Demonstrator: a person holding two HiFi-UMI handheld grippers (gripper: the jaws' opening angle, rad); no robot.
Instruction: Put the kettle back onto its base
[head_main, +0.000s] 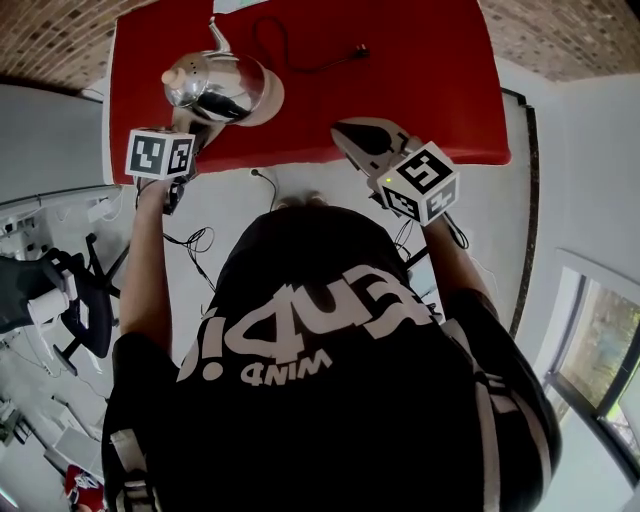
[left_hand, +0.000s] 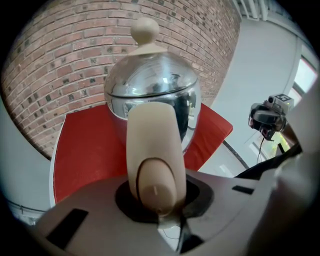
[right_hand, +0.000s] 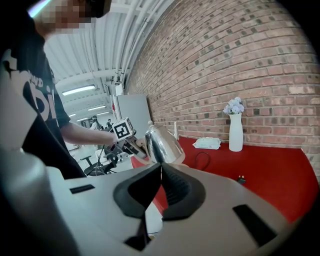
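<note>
A shiny chrome kettle (head_main: 215, 86) with a thin spout and a cream lid knob (left_hand: 145, 30) hangs tilted over the left part of the red table (head_main: 420, 90). A beige round base (head_main: 271, 101) shows right under it; I cannot tell whether they touch. My left gripper (head_main: 194, 126) is shut on the kettle's cream handle (left_hand: 150, 150), which fills the gap between its jaws. To the right, my right gripper (head_main: 348, 132) hovers over the table's near edge, shut with nothing in it. In the right gripper view the kettle (right_hand: 162, 142) is just beyond the shut jaws.
A black cord (head_main: 300, 62) with a plug (head_main: 360, 50) lies on the table behind the kettle. A white vase of flowers (right_hand: 234, 127) and a white cloth (right_hand: 207, 143) stand by the brick wall (right_hand: 260, 65). Cables and an office chair (head_main: 85, 300) are on the floor at the left.
</note>
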